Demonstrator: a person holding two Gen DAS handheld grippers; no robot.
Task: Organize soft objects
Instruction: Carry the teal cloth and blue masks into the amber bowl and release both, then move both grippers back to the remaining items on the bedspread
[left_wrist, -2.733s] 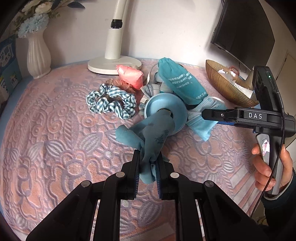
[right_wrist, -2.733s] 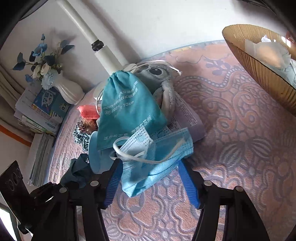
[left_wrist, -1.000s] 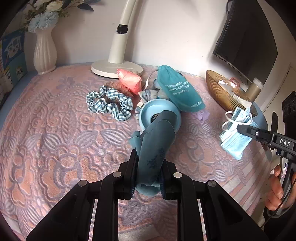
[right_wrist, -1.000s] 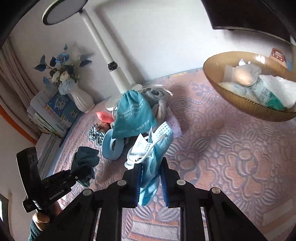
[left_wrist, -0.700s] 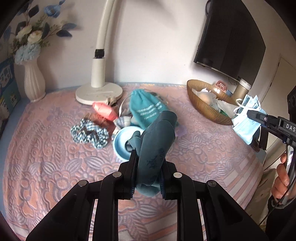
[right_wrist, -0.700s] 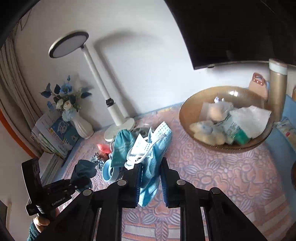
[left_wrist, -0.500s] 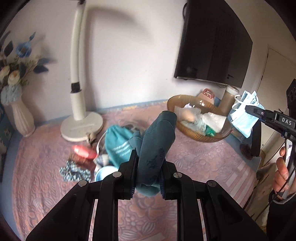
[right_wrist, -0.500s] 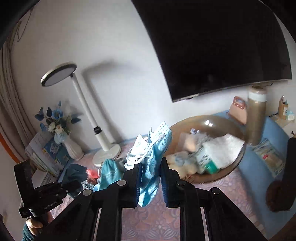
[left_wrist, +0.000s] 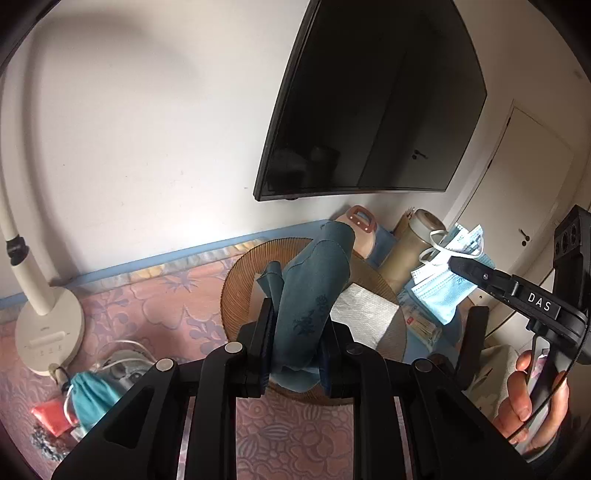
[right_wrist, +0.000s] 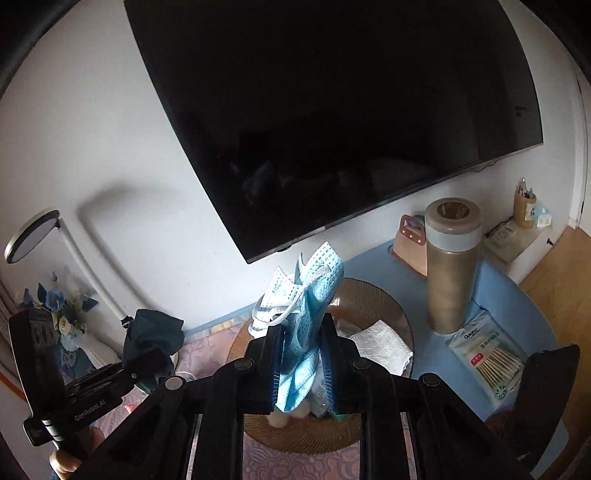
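The left tool (left_wrist: 294, 350) is closed on a dark teal cloth with a faint printed pattern (left_wrist: 314, 291), which stands up between its two black fingers. Under this cloth, in the left wrist view, there is a round brown woven bowl (left_wrist: 236, 291) on the bench with a pink embossed cover (left_wrist: 155, 310). A white folded tissue (left_wrist: 364, 314) lies inside the bowl.

The right tool (right_wrist: 302, 363) is closed on a bundle of light blue disposable face masks with white ear loops (right_wrist: 308, 310). The masks are lifted in the air, above the same bowl in the right wrist view. In the left wrist view the masks hang beside the bowl, to its right, and a hand (left_wrist: 532, 400) holds the handle of this tool.

A tall brown flask with a pale band (right_wrist: 451, 266) stands just behind the bowl on the blue part of the bench. A small teal drawstring pouch (left_wrist: 90, 397) and a white lamp base (left_wrist: 48, 328) remain on the pink cover, well apart from the bowl. A large black screen (right_wrist: 332, 110) is on the wall.
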